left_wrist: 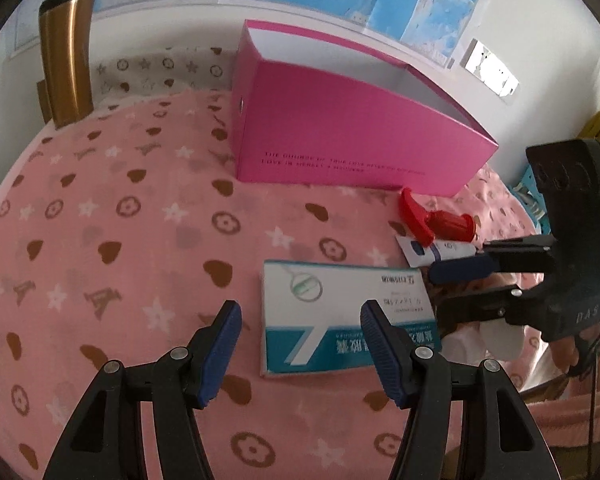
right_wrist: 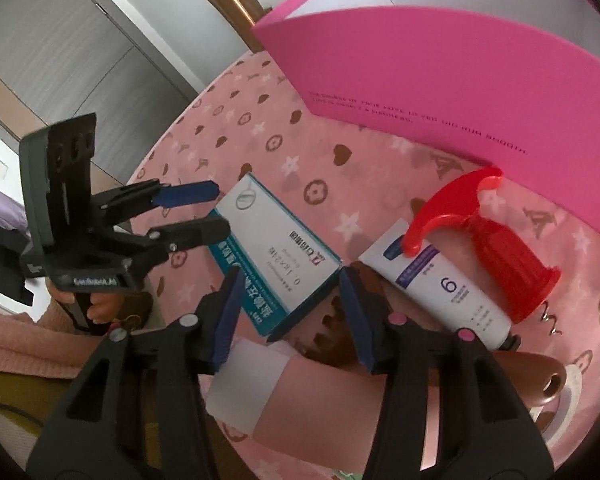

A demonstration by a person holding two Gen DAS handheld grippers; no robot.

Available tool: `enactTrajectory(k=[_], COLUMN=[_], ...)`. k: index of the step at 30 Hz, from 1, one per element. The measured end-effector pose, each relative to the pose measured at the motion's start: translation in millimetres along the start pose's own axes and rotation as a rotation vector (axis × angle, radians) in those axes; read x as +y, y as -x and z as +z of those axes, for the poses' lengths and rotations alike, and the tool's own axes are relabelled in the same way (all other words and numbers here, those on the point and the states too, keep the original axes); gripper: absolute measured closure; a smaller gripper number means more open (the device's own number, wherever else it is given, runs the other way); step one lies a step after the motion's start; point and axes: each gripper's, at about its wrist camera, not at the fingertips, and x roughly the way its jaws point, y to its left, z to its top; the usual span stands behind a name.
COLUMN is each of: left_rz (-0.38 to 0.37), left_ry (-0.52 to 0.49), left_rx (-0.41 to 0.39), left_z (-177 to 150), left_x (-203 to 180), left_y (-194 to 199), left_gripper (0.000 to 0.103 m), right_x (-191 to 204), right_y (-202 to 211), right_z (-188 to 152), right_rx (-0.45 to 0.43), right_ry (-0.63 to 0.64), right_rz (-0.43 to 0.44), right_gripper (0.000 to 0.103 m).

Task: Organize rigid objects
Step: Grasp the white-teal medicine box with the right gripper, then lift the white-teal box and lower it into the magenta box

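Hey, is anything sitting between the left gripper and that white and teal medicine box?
Nothing visible does. The left gripper hangs open just above the medicine box, whose top is bare. The right gripper hovers at the box's far edge, not between them.

Black claw arms, blue ribbed pads (silver screws); pink sleeve.

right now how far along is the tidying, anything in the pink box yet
Nothing looks done: the part of the pink box interior in view is bare. Nothing is in hand; the left tool and right tool are both open above the items. Still on the blanket: the medicine box, the white tube, the red corkscrew and a brown comb.
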Motion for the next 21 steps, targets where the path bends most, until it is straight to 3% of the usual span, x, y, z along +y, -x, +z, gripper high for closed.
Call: enactTrajectory(k=[7,15,21], left_rz=[-0.038,-0.047,-0.052], left_ry=[0.014,0.066,0.084], left_rx=[0.028,0.006,-0.018], left_z=[-4,8,22], left_x=[1,11,14], left_y=[-7,-9,-18], left_gripper=[0.04,0.04,0.04], right_x=[-2,-4,-10], right_y=[-15,-11,-7], right_z=[8,19,33], right_rx=[0.04,-0.019,-0.057], right_ry=[-0.028,-0.029,-0.028], right_rz=[0.029,0.032,-0.023], right_gripper=[0.051,0.051,0.051])
